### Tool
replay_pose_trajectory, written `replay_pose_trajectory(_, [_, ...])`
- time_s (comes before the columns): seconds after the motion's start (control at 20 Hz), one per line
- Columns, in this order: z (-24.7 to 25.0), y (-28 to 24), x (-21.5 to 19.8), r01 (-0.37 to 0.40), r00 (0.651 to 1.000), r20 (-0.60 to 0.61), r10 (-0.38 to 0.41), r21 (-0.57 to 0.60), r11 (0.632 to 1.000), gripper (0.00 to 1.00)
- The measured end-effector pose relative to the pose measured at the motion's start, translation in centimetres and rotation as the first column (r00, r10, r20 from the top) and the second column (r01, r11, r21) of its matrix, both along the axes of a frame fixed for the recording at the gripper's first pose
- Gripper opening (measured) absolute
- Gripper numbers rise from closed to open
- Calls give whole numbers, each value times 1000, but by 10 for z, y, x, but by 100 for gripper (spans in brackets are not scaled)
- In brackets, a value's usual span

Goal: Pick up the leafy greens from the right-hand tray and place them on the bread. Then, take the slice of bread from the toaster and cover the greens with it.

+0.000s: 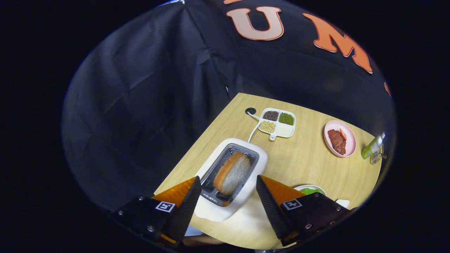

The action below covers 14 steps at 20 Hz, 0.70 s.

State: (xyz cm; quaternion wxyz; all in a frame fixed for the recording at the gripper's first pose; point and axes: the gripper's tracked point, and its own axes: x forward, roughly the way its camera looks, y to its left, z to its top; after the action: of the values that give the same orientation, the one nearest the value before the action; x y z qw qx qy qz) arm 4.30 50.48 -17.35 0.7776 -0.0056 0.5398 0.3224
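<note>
Now, tool (228,191) open — bread (232,173) btwn fingers, untouched

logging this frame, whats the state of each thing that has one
gripper: open, empty, fingers either side of the bread
bread: standing up out of the toaster slot
toaster: one slot filled, cord attached
divided tray: three sections filled, one empty
pink plate: holds meat

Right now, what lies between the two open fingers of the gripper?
In the gripper view, the gripper is open, and between its fingers stands the slice of bread, tilted in the slot of the white toaster.
</note>
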Motion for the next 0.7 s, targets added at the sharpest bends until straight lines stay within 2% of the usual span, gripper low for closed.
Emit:
replay_pose_trajectory(0.2, [-21,9,7,24,998,-50,-27,-44,999,91])
replay_pose_trajectory(0.4, [-46,3,13,42,994,-101,-51,-94,995,79])
replay_pose_trajectory(0.5, [-52,2,11,55,990,-123,-66,-90,994,68])
replay_pose_trajectory(0.65, [-53,3,10,80,986,-140,-86,-45,996,39])
replay_pose_trajectory(0.7, [-51,1,12,95,986,-133,-98,-35,995,33])
